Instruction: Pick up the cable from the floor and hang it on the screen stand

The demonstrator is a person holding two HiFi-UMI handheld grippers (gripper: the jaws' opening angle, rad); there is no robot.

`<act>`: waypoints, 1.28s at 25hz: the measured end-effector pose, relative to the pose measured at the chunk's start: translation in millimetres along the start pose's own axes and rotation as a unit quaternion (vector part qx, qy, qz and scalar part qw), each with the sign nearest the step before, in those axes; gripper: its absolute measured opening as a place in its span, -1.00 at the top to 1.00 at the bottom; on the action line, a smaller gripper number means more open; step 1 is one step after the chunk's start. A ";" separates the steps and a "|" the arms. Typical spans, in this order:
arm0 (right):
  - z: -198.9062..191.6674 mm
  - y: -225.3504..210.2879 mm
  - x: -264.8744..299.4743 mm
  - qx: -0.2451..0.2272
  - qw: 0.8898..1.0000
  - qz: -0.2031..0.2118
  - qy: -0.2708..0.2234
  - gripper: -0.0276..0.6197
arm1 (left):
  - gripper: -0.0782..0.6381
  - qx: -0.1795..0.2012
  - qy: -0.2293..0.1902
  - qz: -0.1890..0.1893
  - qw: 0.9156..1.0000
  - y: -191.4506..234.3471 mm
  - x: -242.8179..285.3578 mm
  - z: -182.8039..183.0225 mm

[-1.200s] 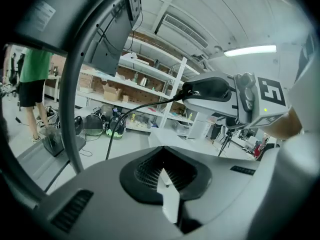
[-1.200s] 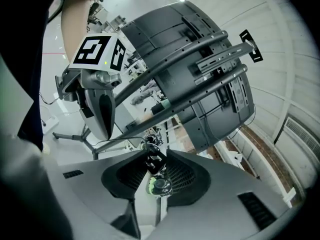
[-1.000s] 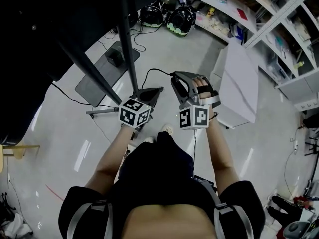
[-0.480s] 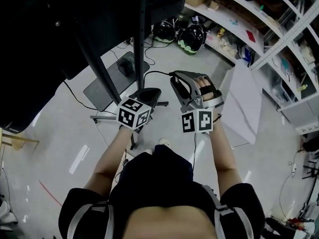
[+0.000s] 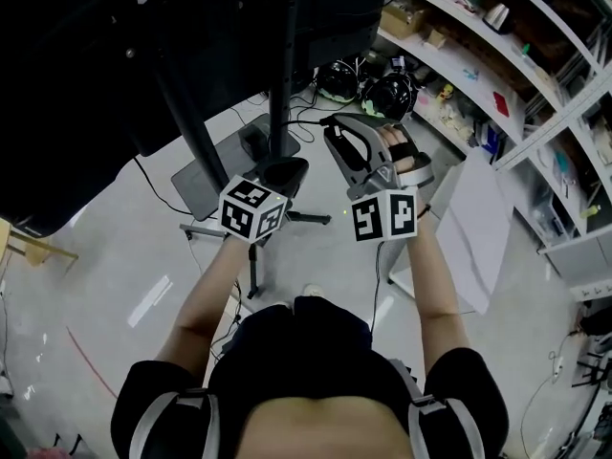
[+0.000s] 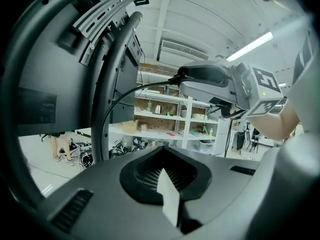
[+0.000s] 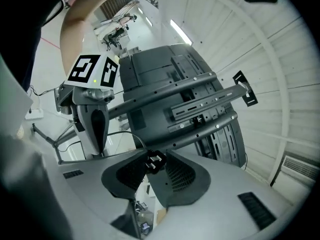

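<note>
**Plug clamped in your right gripper, stand pole close ahead**

At far left, the dark back of the screen (image 5: pixel 115 65) is filling the upper corner of the head view. Its lower edge is hanging over the pale floor (image 5: pixel 124 285), which is lying open beneath and to your left. The screen stand (image 5: pixel 283 75) is rising just right of that edge, and its grey base plate (image 5: pixel 206 182) is sitting on the floor below.

You are holding the left gripper (image 5: pixel 285 170) right beside the pole, near level. Its jaws are meeting at the tips, with nothing between them.

The cable (image 6: pixel 145 85) is off the floor here. It is arcing through the air from the right gripper's tip towards the stand upright, in front of the screen's back.

You are holding the right gripper (image 5: pixel 333 130) level with the left, a clear gap separating the two. Its jaws are clamping on the cable's black plug (image 7: pixel 155 160), and the mounting rails (image 7: pixel 200 101) are lying straight ahead of them.

Further right, two helmets (image 5: pixel 392 94) are lying on the floor. A white cabinet (image 5: pixel 473 228) and long shelving (image 5: pixel 478 55) are closing in that side.
</note>
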State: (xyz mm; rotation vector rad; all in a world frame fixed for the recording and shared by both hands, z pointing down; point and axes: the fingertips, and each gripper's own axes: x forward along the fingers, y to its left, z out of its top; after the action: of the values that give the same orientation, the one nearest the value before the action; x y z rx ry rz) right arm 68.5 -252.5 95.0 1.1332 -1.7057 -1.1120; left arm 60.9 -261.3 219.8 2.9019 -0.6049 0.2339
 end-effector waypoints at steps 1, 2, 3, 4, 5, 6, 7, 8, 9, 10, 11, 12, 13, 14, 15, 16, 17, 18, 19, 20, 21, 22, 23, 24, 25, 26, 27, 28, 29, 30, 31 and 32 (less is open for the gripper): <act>0.4 -5.0 3.4 0.001 1.000 -0.002 -0.005 0.50 | 0.76 0.002 -0.002 0.006 1.000 3.8 0.1 3.6; 0.7 -9.9 6.8 0.002 1.000 -0.004 -0.010 0.50 | 0.76 0.004 -0.005 0.011 1.000 7.8 0.3 7.5; 0.8 -15.0 10.2 0.003 1.000 -0.006 -0.014 0.50 | 0.76 0.005 -0.008 0.015 1.000 11.6 0.7 11.6; 0.3 -20.2 13.5 0.005 1.000 -0.008 -0.018 0.50 | 0.76 0.006 -0.010 0.018 1.000 15.0 1.4 16.1; -0.6 -25.5 16.7 0.008 1.000 -0.011 -0.021 0.50 | 0.76 0.007 -0.013 0.019 1.000 18.1 2.2 21.0; -1.5 -31.2 19.9 0.010 1.000 -0.014 -0.024 0.50 | 0.76 0.009 -0.015 0.021 1.000 21.2 2.9 26.6; -2.2 -37.0 23.0 0.013 0.999 -0.016 -0.027 0.50 | 0.76 0.013 -0.018 0.023 1.000 24.4 3.1 33.0; -2.4 -42.8 25.5 0.015 0.999 -0.018 -0.029 0.50 | 0.76 0.016 -0.020 0.025 0.999 27.6 2.7 39.8; -2.2 -48.3 27.4 0.017 0.999 -0.020 -0.032 0.50 | 0.76 0.020 -0.021 0.028 0.999 30.5 2.0 46.4; -1.7 -53.5 28.7 0.019 0.999 -0.023 -0.034 0.50 | 0.76 0.023 -0.022 0.031 0.999 33.3 1.1 52.5; -1.2 -58.4 29.9 0.020 0.999 -0.025 -0.037 0.50 | 0.76 0.026 -0.023 0.033 0.999 35.7 0.3 58.3; -0.9 -63.4 31.2 0.021 0.999 -0.027 -0.039 0.50 | 0.76 0.031 -0.025 0.034 0.999 37.6 0.0 64.0; -0.8 -68.7 32.6 0.022 0.998 -0.029 -0.043 0.50 | 0.76 0.037 -0.029 0.034 0.998 38.6 0.1 70.3; -1.0 -74.3 34.0 0.023 0.998 -0.032 -0.046 0.50 | 0.76 0.045 -0.035 0.033 0.998 38.7 0.4 76.9; -1.4 -79.8 35.3 0.024 0.998 -0.034 -0.049 0.50 | 0.76 0.054 -0.042 0.031 0.997 38.6 0.7 83.5; -1.8 -85.0 36.6 0.026 0.998 -0.037 -0.051 0.50 | 0.76 0.060 -0.047 0.029 0.997 38.8 1.0 89.5; -1.9 -89.8 37.6 0.027 0.997 -0.039 -0.054 0.50 | 0.76 0.064 -0.050 0.029 0.996 39.5 1.0 95.0; -1.6 -94.5 38.5 0.028 0.997 -0.042 -0.057 0.50 | 0.76 0.068 -0.053 0.030 0.996 40.6 0.8 100.5; -1.3 -99.1 39.3 0.029 0.997 -0.044 -0.061 0.50 | 0.76 0.071 -0.054 0.032 0.995 41.9 0.5 106.2; -0.8 -103.7 40.2 0.028 0.997 -0.045 -0.064 0.50 | 0.76 0.075 -0.056 0.035 0.995 43.1 0.1 112.4; -0.4 -108.2 41.0 0.027 0.996 -0.047 -0.066 0.50 | 0.76 0.077 -0.058 0.039 0.995 44.3 -0.3 118.7; -0.2 -112.8 42.0 0.025 0.996 -0.049 -0.068 0.50 | 0.76 0.078 -0.059 0.042 0.994 45.2 -0.7 125.2; -0.1 -117.5 43.2 0.022 0.996 -0.052 -0.070 0.50 | 0.76 0.077 -0.061 0.044 0.994 45.7 -1.0 131.7; 0.1 -122.1 44.6 0.021 0.996 -0.054 -0.072 0.50 | 0.76 0.078 -0.063 0.045 0.994 45.9 -1.1 137.9; 0.6 -126.8 45.9 0.020 0.995 -0.058 -0.075 0.50 | 0.76 0.082 -0.064 0.047 0.994 45.9 -1.2 143.8; 1.7 -131.7 47.1 0.019 0.995 -0.061 -0.078 0.51 | 0.76 0.088 -0.064 0.050 0.993 45.9 -1.5 149.3; 3.4 -136.9 48.1 0.017 0.994 -0.065 -0.081 0.51 | 0.76 0.096 -0.064 0.053 0.992 45.9 -2.1 154.8; 5.7 -142.7 49.0 0.015 0.994 -0.069 -0.084 0.51 | 0.76 0.105 -0.065 0.057 0.991 46.1 -3.1 160.6; 8.5 -148.7 49.9 0.013 0.993 -0.072 -0.087 0.51 | 0.76 0.112 -0.066 0.059 0.990 46.3 -4.7 166.5; 11.6 -154.6 51.0 0.010 0.993 -0.075 -0.091 0.51 | 0.76 0.119 -0.068 0.061 0.989 46.8 -6.9 172.4; 15.2 -160.4 52.4 0.007 0.993 -0.076 -0.095 0.51 | 0.76 0.125 -0.070 0.064 0.988 47.9 -9.5 178.4; 18.9 -166.2 54.0 0.005 0.992 -0.078 -0.099 0.51 | 0.76 0.130 -0.074 0.067 0.986 49.5 -12.5 184.5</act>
State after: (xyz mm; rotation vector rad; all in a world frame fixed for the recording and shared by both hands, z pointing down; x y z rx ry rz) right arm 77.9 -335.2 -59.9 1.2117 -1.7981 -1.3530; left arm 51.3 -337.3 44.4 3.1535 -0.8546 0.1238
